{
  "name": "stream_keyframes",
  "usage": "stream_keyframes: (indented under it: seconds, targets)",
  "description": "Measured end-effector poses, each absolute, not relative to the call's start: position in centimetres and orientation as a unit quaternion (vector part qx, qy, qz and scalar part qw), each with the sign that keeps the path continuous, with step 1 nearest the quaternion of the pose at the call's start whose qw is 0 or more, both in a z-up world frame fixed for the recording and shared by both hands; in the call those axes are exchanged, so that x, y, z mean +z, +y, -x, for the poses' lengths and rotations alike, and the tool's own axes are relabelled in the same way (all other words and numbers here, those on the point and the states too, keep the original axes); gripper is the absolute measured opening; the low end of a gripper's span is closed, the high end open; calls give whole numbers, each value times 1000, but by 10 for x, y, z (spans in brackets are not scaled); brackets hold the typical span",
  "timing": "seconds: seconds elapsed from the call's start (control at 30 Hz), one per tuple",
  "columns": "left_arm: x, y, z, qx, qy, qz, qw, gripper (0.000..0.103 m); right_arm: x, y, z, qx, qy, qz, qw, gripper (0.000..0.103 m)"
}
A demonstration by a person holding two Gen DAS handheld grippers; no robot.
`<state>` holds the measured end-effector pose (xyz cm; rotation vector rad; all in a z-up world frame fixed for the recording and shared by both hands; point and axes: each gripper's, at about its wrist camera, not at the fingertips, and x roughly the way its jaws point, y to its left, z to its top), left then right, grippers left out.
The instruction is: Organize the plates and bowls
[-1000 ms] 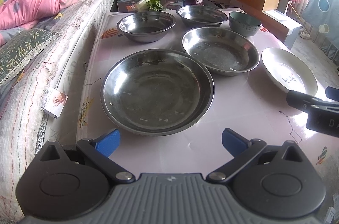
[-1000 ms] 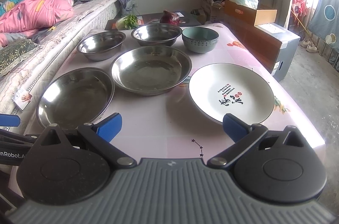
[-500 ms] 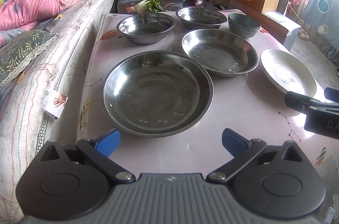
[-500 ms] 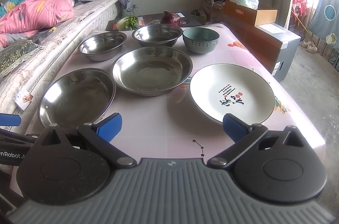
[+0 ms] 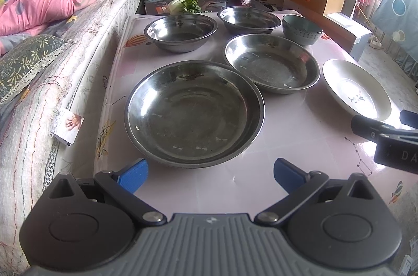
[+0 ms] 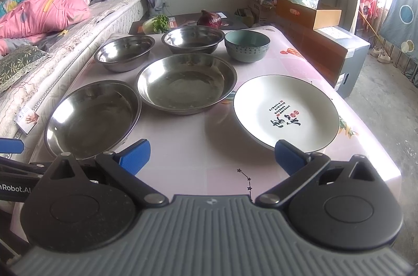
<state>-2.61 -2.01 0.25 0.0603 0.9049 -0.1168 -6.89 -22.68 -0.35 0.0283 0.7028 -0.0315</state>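
Shiny metal plate (image 5: 194, 114) — glossy tablecloth (image 5: 300, 145)

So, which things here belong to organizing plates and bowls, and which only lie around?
For the job:
- two steel plates
- white plate
- two steel bowls
- green bowl

Just lying about:
- cabbage
- red onion
- cardboard box
- pink quilt

Left gripper (image 5: 211, 170) and right gripper (image 6: 212, 153), side by side above the near edge of the table (image 6: 209, 145), jaws spread wide, both empty.
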Motion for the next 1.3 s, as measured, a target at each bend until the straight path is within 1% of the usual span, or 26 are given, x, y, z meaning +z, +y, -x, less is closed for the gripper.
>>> stream_keyframes:
  seconds: [0.5, 0.77, 0.93, 1.07, 1.17, 1.3]
  targets:
    - [-5, -18, 23, -53, 444, -29, 894, 103, -10, -224, 65, -20, 353, -11, 935, 102]
    - [1, -8, 8, -25, 421, -51, 905, 103, -21, -219, 54, -56, 361, 25, 931, 102]
    - [10, 8, -21, -6, 402, -62, 914, 103, -17, -219, 37, -32, 352, 27, 935, 102]
    - [21, 18, -55, -8, 399, -68, 914, 103, 1, -224, 16, 30, 316, 7, 948, 102]
    - [28, 25, -84, -4, 389, -71, 918, 103, 20, -225, -8, 72, 283, 1, 956, 102]
    - [31, 32, -123, -12, 374, -73, 924, 103, 38, -222, -56, 116, 266, -28, 957, 102]
